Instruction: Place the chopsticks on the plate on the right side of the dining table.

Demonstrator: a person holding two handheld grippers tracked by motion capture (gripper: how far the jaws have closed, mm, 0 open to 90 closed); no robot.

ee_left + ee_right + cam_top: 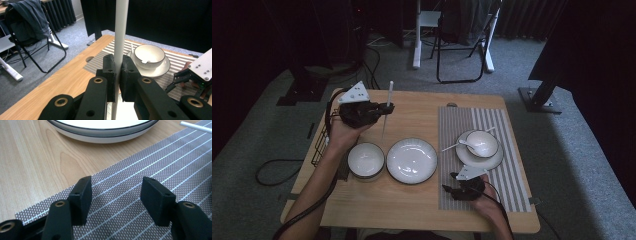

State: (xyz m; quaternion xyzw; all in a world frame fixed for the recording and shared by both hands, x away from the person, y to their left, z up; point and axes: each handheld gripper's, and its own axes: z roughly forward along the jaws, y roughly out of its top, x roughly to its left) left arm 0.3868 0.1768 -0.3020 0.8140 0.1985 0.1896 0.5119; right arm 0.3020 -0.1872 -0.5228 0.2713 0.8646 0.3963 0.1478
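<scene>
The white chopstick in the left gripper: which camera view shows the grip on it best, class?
The left gripper view: the chopstick stands upright, pinched between the left gripper jaws. The high view shows its whole length but small. The right gripper view catches a different white stick at its top edge, on the placemat.

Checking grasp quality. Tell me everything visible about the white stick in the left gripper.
The white stick is slim, straight and plain, smooth and matte, probably plastic or ceramic; it may be a chopstick. The left gripper is shut on it partway along, jaws pressing both sides. It stands near upright over the wooden table, behind the small bowl and the plate. Its top rises above the jaws; whether its lower tip touches the table is unclear.
</scene>
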